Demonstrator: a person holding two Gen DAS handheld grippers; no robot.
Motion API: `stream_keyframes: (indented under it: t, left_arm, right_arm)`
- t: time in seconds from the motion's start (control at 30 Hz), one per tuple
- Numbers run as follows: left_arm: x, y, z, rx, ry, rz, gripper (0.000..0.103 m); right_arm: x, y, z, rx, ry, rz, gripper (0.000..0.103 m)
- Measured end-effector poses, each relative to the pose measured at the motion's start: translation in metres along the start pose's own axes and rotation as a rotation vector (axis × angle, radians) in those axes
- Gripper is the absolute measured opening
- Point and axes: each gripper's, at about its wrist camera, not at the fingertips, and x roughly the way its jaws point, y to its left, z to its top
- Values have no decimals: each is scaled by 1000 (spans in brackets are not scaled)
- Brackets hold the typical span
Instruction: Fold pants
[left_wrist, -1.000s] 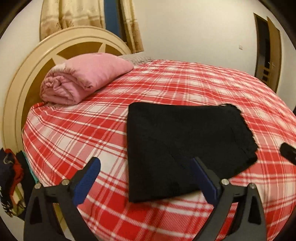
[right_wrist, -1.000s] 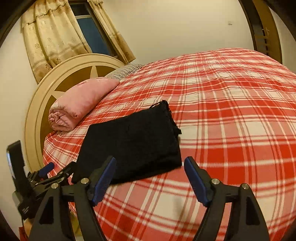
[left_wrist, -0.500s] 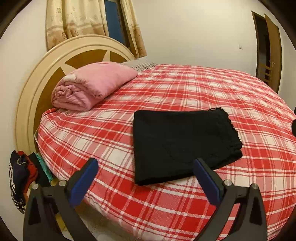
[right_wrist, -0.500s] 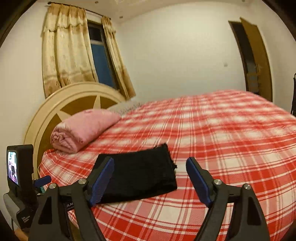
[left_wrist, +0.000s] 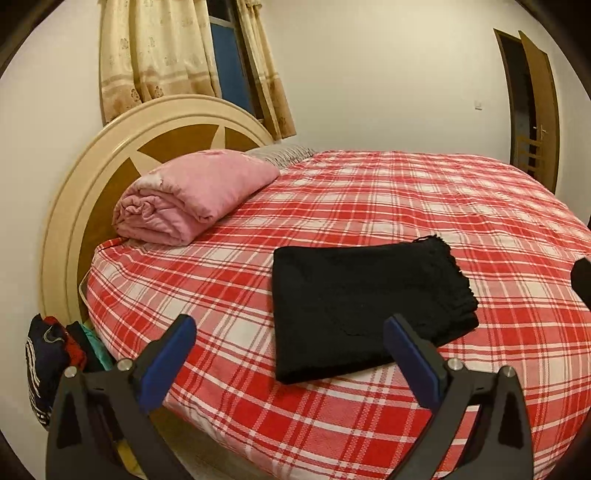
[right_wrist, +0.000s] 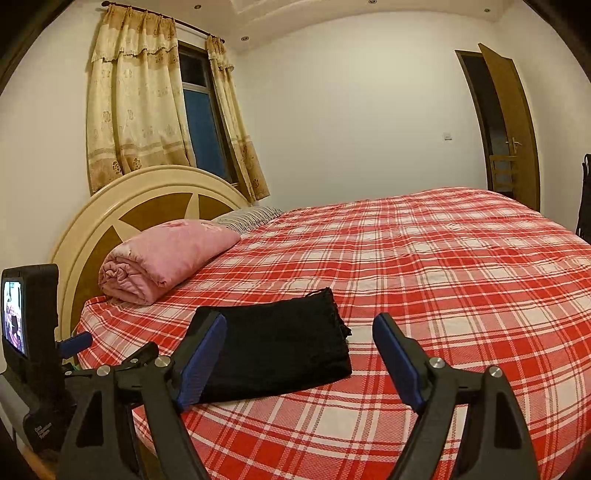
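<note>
Checking both wrist views, pants folded and lying free.
pants: black pants (left_wrist: 364, 308) folded into a flat rectangular stack, lying on the red plaid bedspread (left_wrist: 406, 199) near the bed's near edge; also visible in the right wrist view (right_wrist: 277, 343)
left gripper: (left_wrist: 291, 354) jaws spread wide, nothing between the blue pads, holding nothing
left gripper vs pants: poised off the near edge of the bed, clear of the cloth; pants ahead and to the right of centre, near corner of the stack appearing between the fingers, right finger overlapping the stack's near right part in the picture, no contact visible
right gripper: (right_wrist: 301, 356) jaws wide apart, empty; opening widened slightly a moment ago, nothing between the pads
right gripper vs pants: raised above and short of the bed edge; pants ahead and left of centre, left finger overlapping the stack's left end in the picture, right finger over bare bedspread, apart from the cloth
fringed end of pants: pointing toward the far right side of the bed, away from the headboard (left_wrist: 110, 158)
pink quilt: (left_wrist: 192, 195) rolled bundle at the headboard end, well apart from the pants
left gripper in right view: body with small lit screen (right_wrist: 14, 317) at the far left edge, beside the bed
clothes pile: dark and red garments (left_wrist: 51, 354) beside the bed at lower left, off the bedspread
</note>
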Motion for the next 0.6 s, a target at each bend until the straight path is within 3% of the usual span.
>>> stream_keyframes:
  t: [0.6]
  left_arm:
    - [-4,-2,1,11,-5,20,103]
  right_arm:
    - [-3,-1,-2,10,-2,-1,83]
